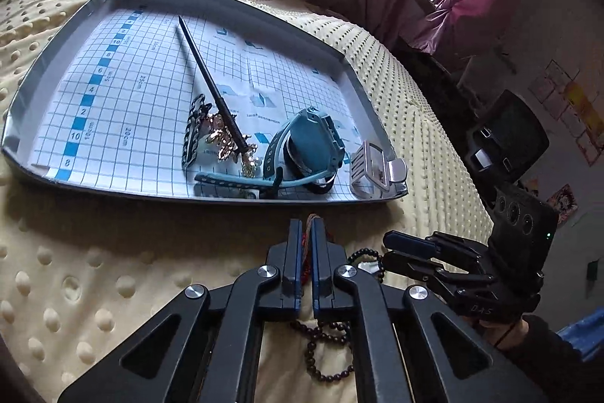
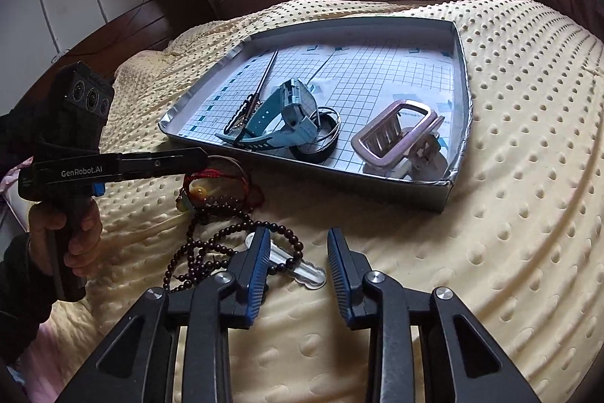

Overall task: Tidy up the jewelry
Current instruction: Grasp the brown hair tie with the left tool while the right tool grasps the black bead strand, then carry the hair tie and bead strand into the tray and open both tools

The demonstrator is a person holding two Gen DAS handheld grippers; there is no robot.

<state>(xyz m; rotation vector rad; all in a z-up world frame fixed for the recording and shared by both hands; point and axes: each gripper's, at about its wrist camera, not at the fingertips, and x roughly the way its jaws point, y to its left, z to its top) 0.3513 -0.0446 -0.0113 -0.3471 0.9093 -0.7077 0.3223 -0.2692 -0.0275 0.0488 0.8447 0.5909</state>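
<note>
Tray point(image 2: 458, 70): centre frame, already holding watch point(image 2: 290, 108), hair clip point(image 2: 396, 135), hairpin point(image 1: 211, 82).
Left gripper point(image 1: 306, 233): jaws clamped on red cord bracelet point(image 2: 222, 176).
Right gripper point(image 2: 298, 252): jaws apart, empty.
Remaining: bead necklace point(image 2: 211, 244), lower left.

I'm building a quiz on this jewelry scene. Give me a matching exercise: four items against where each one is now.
1. teal wristwatch
2. pink rectangular hair claw
3. dark brown bead string
4. red cord bracelet

A. near right corner of the grid-lined tray
B. pinched in the left tool
C. middle of the tray
D. on the yellow blanket, under the open right tool

Pairs: 1-C, 2-A, 3-D, 4-B
</note>
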